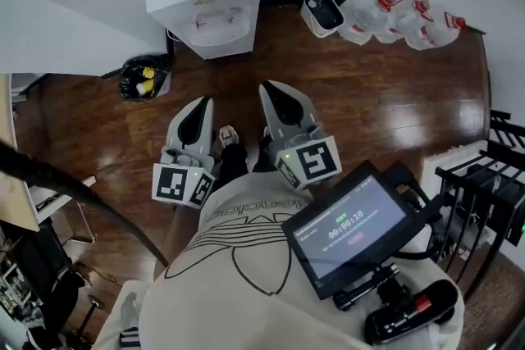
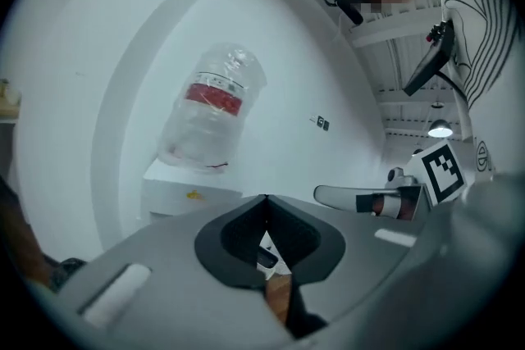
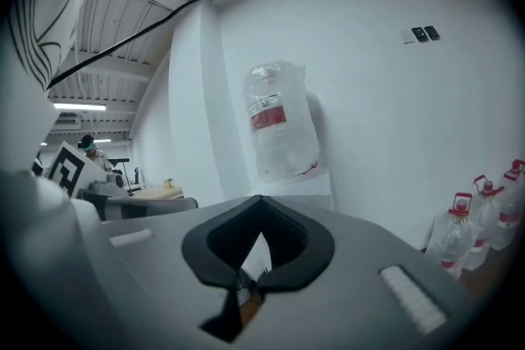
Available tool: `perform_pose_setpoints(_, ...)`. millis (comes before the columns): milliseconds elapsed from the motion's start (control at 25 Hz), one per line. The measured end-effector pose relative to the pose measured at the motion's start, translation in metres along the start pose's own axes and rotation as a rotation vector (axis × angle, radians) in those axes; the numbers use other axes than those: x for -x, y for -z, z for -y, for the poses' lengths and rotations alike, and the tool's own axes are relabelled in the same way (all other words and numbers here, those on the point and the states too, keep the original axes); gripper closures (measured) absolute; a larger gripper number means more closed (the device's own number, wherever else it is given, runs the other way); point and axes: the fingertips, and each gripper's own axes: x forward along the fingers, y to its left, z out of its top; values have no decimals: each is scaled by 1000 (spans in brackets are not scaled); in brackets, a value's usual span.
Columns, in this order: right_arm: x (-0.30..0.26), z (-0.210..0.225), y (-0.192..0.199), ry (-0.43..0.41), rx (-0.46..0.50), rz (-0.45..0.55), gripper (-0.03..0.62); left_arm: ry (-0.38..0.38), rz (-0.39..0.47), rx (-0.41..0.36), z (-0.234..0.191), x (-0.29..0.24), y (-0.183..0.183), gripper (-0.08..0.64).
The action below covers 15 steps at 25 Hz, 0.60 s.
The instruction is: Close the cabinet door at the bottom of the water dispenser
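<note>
The white water dispenser (image 1: 205,8) stands against the far wall with an upturned clear bottle (image 2: 215,106) with a red label on top. I see it from above, so its bottom cabinet door is hidden in every view. My left gripper (image 1: 199,104) and right gripper (image 1: 273,88) hover side by side above the wooden floor, a short way in front of the dispenser and pointing at it. Both are shut with nothing between the jaws. In the right gripper view the bottle (image 3: 279,123) rises above the shut right gripper (image 3: 260,198); the left gripper (image 2: 264,198) likewise shows its tips touching.
A black bin with a bag (image 1: 143,78) sits left of the dispenser. A small white appliance (image 1: 322,12) and several clear water jugs (image 1: 402,16) line the wall to its right. A black rack (image 1: 492,184) stands at the right. A screen (image 1: 353,225) hangs at my chest.
</note>
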Motion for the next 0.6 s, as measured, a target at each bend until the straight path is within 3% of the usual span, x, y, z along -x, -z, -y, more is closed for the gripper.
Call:
perform_pose_setpoints(200,16,-16,-9,-43,-16,27,591,94,10,-42,35,3,-12,540)
perform_pose_setpoints(400,29,-21,-25,-67,-12,56,591,111,46,-85,52,19,-22,540)
perform_pose_setpoints(600,29,-33,-27,-90,-14,57,591,83,78,-103,42,38,-31,540)
